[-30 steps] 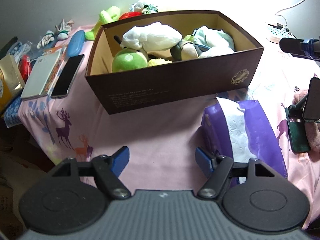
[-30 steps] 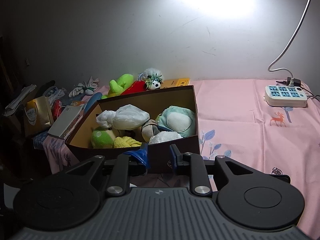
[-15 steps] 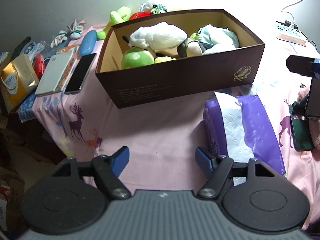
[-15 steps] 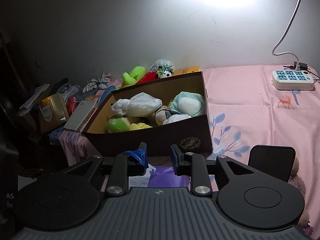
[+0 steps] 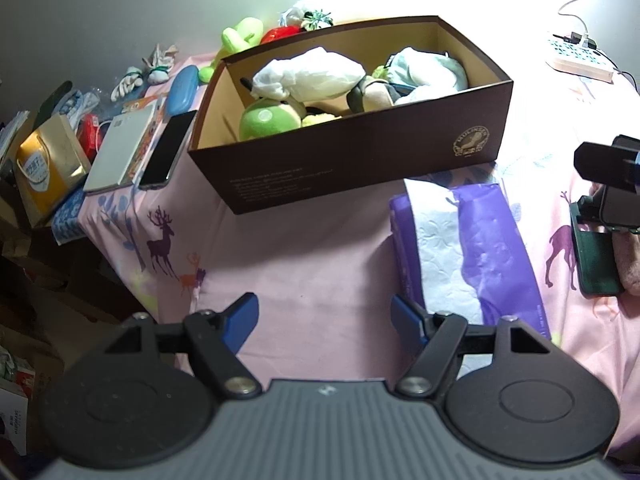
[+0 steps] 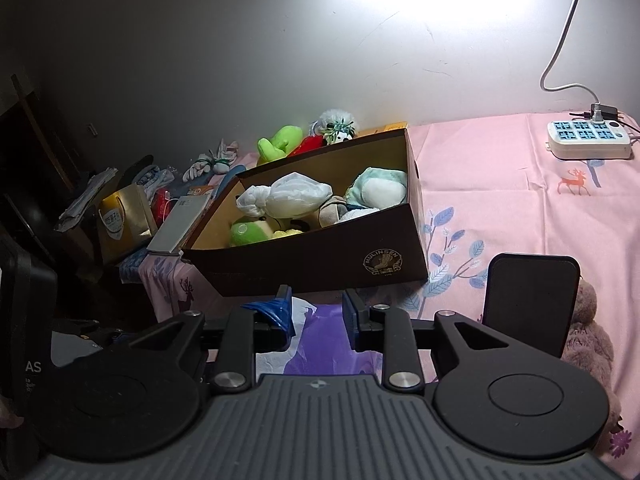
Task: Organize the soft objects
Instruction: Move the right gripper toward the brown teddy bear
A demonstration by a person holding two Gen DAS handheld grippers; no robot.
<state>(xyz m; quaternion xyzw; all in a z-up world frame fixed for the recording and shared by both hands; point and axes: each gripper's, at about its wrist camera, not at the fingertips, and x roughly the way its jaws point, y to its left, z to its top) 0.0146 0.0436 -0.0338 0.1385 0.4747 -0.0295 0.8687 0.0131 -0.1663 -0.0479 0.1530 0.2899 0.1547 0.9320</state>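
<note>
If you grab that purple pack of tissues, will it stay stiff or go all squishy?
Probably squishy: the purple tissue pack has a thin crinkled plastic wrap and soft white paper showing through its torn-open top. It likely feels light for its size. The shiny wrap may slip a little, and loose tissue could pull out if pinched there.

Your left gripper (image 5: 323,318): ribbed grey body, black disc housings, black linkage arms with silver screws, blue fingertip pads (image 5: 240,320). Your right gripper (image 6: 316,312) matches.
</note>
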